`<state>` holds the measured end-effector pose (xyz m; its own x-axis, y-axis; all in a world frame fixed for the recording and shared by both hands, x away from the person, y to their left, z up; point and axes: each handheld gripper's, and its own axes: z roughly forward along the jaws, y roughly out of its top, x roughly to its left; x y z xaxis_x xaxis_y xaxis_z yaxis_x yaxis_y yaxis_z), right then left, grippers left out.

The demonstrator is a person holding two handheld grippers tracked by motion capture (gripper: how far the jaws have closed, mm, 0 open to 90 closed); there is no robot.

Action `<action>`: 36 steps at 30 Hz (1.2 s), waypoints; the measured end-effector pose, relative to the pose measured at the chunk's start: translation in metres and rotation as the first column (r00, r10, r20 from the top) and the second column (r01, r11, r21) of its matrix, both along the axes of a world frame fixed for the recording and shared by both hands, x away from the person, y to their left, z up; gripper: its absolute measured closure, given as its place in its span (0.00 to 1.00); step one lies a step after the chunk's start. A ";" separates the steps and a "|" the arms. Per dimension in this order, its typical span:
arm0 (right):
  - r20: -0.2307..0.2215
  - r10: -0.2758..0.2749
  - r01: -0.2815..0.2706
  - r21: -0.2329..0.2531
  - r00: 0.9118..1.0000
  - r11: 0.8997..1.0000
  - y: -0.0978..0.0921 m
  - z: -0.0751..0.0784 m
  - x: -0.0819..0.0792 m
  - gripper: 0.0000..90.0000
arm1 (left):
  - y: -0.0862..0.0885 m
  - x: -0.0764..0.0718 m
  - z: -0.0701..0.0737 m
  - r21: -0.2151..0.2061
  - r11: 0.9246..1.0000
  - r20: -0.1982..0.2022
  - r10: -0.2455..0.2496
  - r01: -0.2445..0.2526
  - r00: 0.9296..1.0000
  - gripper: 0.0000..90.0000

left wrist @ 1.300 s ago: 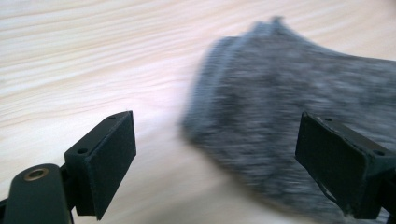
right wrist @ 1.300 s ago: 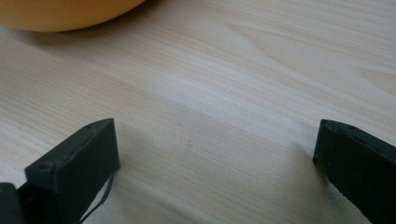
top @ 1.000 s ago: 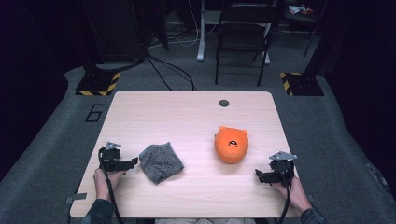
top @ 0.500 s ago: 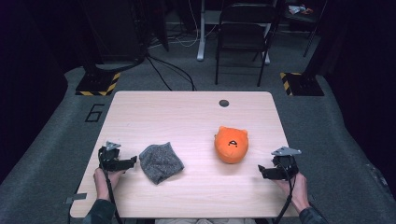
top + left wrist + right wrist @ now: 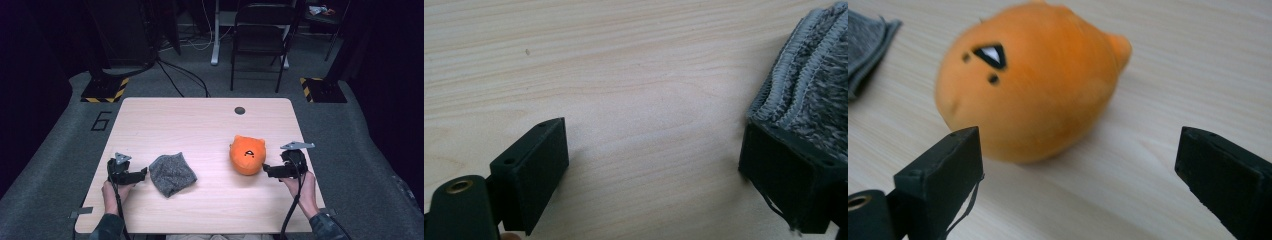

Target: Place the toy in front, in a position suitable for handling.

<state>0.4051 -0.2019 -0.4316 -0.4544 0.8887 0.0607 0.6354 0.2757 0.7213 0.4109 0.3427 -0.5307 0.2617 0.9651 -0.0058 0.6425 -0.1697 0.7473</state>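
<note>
I am counting two soft things lying on the wooden table (image 5: 200, 120): one orange plush toy (image 5: 246, 155) and one folded grey knit cloth (image 5: 171, 173). I am holding the right gripper (image 5: 267, 170) just beside the toy's near side, jaws standing wide apart and gripping nothing. I am keeping the left gripper (image 5: 142, 174) at the cloth's left edge, jaws also spread, one jaw touching the cloth's hem. The toy is sitting right of centre, the cloth left of centre, well apart.
</note>
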 end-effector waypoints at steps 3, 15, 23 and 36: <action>0.006 0.006 -0.006 0.021 1.000 1.000 0.014 0.009 0.007 0.05 | 0.000 0.000 0.000 0.000 1.000 0.000 0.000 0.000 1.000 0.13; -0.020 -0.022 0.022 0.009 1.000 1.000 0.071 0.007 0.042 0.10 | 0.000 0.000 0.000 -0.002 1.000 -0.003 -0.002 0.002 1.000 0.13; -0.060 -0.055 0.055 -0.007 0.997 0.998 0.069 -0.008 0.053 0.32 | 0.000 0.000 0.000 0.000 1.000 0.000 -0.007 0.007 1.000 0.13; -0.008 0.052 -0.052 0.005 0.999 0.999 0.064 -0.015 0.054 0.79 | 0.000 0.000 0.000 0.001 1.000 0.001 -0.010 0.010 1.000 0.14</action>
<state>0.4590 -0.1377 -0.4466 -0.4992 0.8638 0.0686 0.6265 0.3051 0.7173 0.4112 0.3426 -0.5307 0.2714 0.9625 -0.0049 0.6400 -0.1767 0.7478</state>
